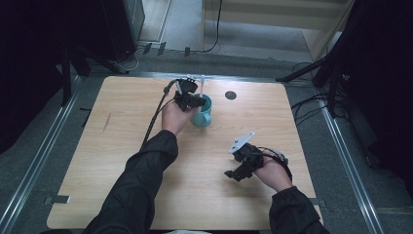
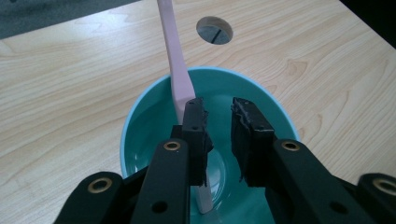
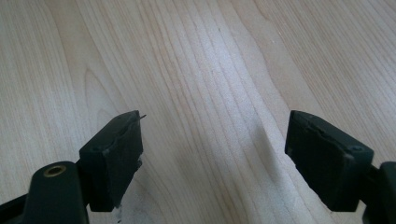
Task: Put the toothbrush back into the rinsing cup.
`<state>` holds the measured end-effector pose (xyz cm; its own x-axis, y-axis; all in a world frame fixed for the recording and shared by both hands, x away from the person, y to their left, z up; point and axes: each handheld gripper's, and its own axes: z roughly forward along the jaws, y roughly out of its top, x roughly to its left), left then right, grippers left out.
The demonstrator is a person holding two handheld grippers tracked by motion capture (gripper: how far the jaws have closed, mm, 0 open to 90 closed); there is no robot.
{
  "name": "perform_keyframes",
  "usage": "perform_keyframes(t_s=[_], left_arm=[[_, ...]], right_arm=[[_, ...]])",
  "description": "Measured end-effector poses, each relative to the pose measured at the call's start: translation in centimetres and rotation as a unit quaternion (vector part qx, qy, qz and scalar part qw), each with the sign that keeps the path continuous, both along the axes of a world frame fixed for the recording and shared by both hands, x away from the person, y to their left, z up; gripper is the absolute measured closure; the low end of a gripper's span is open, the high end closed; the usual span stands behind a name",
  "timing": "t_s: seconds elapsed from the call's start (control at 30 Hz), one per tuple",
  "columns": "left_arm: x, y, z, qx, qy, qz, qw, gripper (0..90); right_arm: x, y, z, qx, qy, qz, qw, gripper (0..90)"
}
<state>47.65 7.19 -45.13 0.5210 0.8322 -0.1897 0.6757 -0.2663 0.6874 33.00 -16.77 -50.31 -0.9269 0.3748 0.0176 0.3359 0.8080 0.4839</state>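
Hovering over the teal cup [image 1: 202, 111] in the upper middle of the high view, the left tongs [image 1: 191, 100] stand with a narrow gap between the jaws. In the left gripper view the left tongs [image 2: 218, 122] hang above the cup's mouth; a pink stick [image 2: 178, 74], perhaps a toothbrush handle, leans in the cup [image 2: 140, 135] just beside the left-hand jaw. That jaw hides its middle, so whether it touches cannot be told; nothing sits in the gap. Its top is cut off by the frame's upper edge.

The right tongs [image 1: 237, 171], lower right of the high view, are spread wide and hold nothing; in the right gripper view the right tongs [image 3: 212, 154] look down on the bare desk [image 3: 201, 70].
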Motion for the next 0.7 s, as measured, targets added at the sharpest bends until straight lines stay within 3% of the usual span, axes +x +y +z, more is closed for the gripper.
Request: perform_keyframes(t_s=[0.17, 0.43, 0.6, 0.7], left_arm=[[-0.3, 0.3, 0.8, -0.014, 0.015, -0.008, 0.9998, 71.4], [-1.8, 1.0, 2.7, 0.006, 0.013, -0.030, 0.9994, 64.8], [-3.5, 2.6, 3.5, -0.005, 0.008, -0.037, 0.9993, 60.6], [-4.5, 3.8, 3.7, 0.000, 0.014, -0.040, 0.9991, 57.7]], right_arm=[[0.0, 0.0, 0.0, -0.001, 0.001, 0.000, 1.0000, 19.0], [0.0, 0.1, -0.1, -0.005, 0.001, 0.003, 1.0000, 19.0], [-0.1, 0.1, -0.2, -0.008, 0.001, 0.001, 1.0000, 18.9], [-0.1, 0.1, -0.2, -0.009, 0.000, 0.003, 1.0000, 19.0]])
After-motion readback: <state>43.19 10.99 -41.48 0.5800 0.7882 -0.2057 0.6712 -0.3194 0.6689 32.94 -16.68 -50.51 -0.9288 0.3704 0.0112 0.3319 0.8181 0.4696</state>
